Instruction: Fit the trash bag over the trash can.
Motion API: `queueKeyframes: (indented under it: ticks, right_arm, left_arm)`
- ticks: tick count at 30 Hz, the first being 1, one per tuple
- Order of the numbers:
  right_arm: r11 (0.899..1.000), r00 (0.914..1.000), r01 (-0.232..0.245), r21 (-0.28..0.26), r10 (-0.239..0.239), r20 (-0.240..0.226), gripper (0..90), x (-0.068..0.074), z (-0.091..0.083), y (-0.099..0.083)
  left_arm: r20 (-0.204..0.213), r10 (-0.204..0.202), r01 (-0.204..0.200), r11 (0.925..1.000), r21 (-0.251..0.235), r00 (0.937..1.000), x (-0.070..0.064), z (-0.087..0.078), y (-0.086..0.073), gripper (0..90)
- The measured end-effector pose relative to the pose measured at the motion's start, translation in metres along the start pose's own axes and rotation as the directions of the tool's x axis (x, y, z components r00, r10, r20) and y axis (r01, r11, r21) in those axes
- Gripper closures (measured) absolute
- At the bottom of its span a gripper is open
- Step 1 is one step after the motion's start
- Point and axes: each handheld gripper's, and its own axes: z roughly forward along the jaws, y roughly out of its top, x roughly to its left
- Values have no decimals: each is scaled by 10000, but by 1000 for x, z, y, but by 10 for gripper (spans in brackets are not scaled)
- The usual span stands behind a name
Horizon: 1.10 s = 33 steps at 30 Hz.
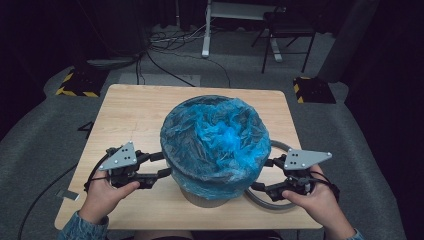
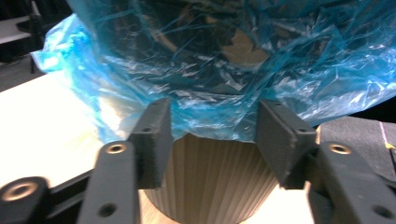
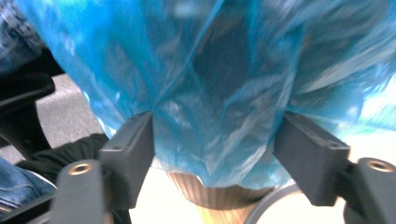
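The light wooden rectangular table (image 1: 130, 110) fills the middle of the high view. At its centre, slightly toward the lower edge, stands a ribbed grey plastic waste bin (image 1: 202, 199), its rim and upper wall covered by a crinkled translucent blue plastic liner bag (image 1: 215, 137) folded over the outside. A grey hoop-shaped ring (image 1: 260, 200) lies on the table at the bin's lower right, partly behind it.

The left gripper (image 1: 167, 165) sits at the bin's left flank, the right gripper (image 1: 260, 175) at its right flank. In each gripper view the jaws stand apart, with the hanging skirt of the bag (image 2: 210, 116) between the pads (image 2: 156, 135) and not yet pinched.

Assessment: the film is very light, limp and slippery, and likely to tear if pulled against the rim. The best hold appears to be the loose lower hem on both sides, gathering a fold rather than a single layer. The bin itself looks stiff and light, so it may shift or lift with the bag.
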Motion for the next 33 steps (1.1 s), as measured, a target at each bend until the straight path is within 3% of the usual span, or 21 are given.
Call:
queueKeyframes:
  ticks: [7, 11, 15, 18, 19, 20, 21, 23, 24, 25, 26, 29, 33]
  right_arm:
    - [10000, 9999, -93, 36, 92, 82, 164, 6, 5, -8]
    - [10000, 10000, -30, -47, 30, 79, 174, 7, 11, -7]
    - [10000, 9999, 93, -9, -93, 48, 272, 4, 10, -4]
    - [9998, 9999, 132, -131, -133, -77, 485, -1, 5, -5]
    - [9998, 9999, 132, -131, -133, -77, 485, -1, 5, -5]
    - [9997, 9997, 175, -169, -177, -141, 581, -3, 4, -6]
    - [9997, 9997, 175, -169, -177, -141, 581, -3, 4, -6]
    - [9996, 9996, 251, -155, -253, -122, 664, -3, 5, -7]
    - [9994, 9995, 314, -113, -314, -28, 736, -2, 5, -7]
    - [9994, 9995, 314, -113, -314, -28, 736, -2, 5, -7]
    - [9994, 9995, 302, -171, -303, -25, 773, -2, 5, -7]
    - [9995, 9996, 241, -203, -238, 136, 860, 0, 6, -7]
    - [9997, 9991, 208, -121, -203, 378, 897, 3, 7, -8]
  left_arm:
    - [-736, -487, 433, 9964, -730, 9961, 13, -15, 6, 369]
    - [-410, -520, 488, 9959, -762, 9978, 20, -12, 15, 347]
    - [105, -517, 524, 9955, -785, 9986, 28, -5, 20, 345]
    - [264, -504, 523, 9957, -769, 9984, 34, -4, 20, 350]
    - [346, -450, 476, 9958, -776, 9984, 36, -4, 20, 350]
    - [533, -454, 495, 9958, -772, 9975, 37, -4, 20, 439]
    - [714, -477, 534, 9954, -799, 9963, 37, -4, 20, 439]
    - [954, -369, 438, 9965, -711, 9948, 36, -4, 20, 551]
    - [1142, -264, 338, 9974, -631, 9931, 33, -5, 20, 689]
    - [1142, -264, 338, 9974, -631, 9931, 33, -5, 20, 751]
    - [1184, -208, 273, 9982, -533, 9928, 30, -4, 21, 751]
    - [884, 201, -205, 9998, 29, 9959, 23, -1, 21, 900]
    - [635, 540, -582, 9960, 676, 9965, 17, 6, 14, 900]
